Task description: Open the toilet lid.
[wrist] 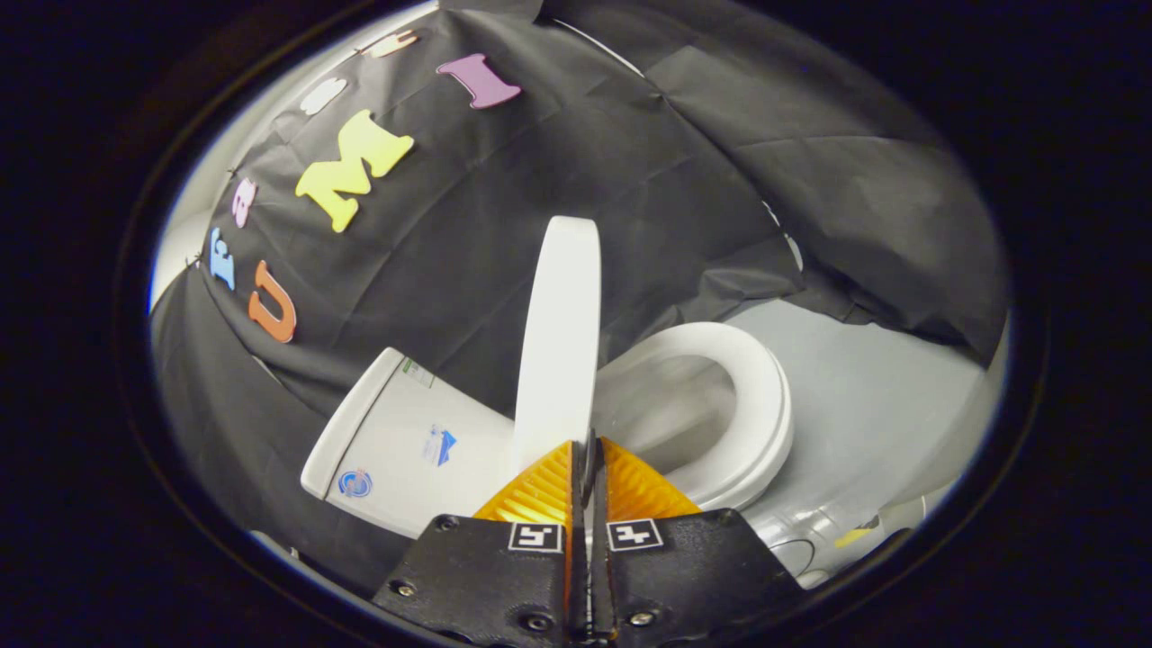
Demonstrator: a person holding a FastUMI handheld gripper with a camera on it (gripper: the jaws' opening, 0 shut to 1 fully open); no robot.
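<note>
Beyond the fingers, the black cloth wall point(630, 180) closes the booth on all sides, and a grey floor point(882, 405) lies ahead to the right of the gripper. The toilet lid point(560, 333) stands raised, seen almost from its edge, directly ahead of the gripper point(587, 463). The two orange fingers point(540, 490) are pressed together on the lid's near edge. Right of the lid the white seat ring point(756, 396) lies open over the bowl. Left of the lid is the white tank point(405, 441), which carries stickers.
</note>
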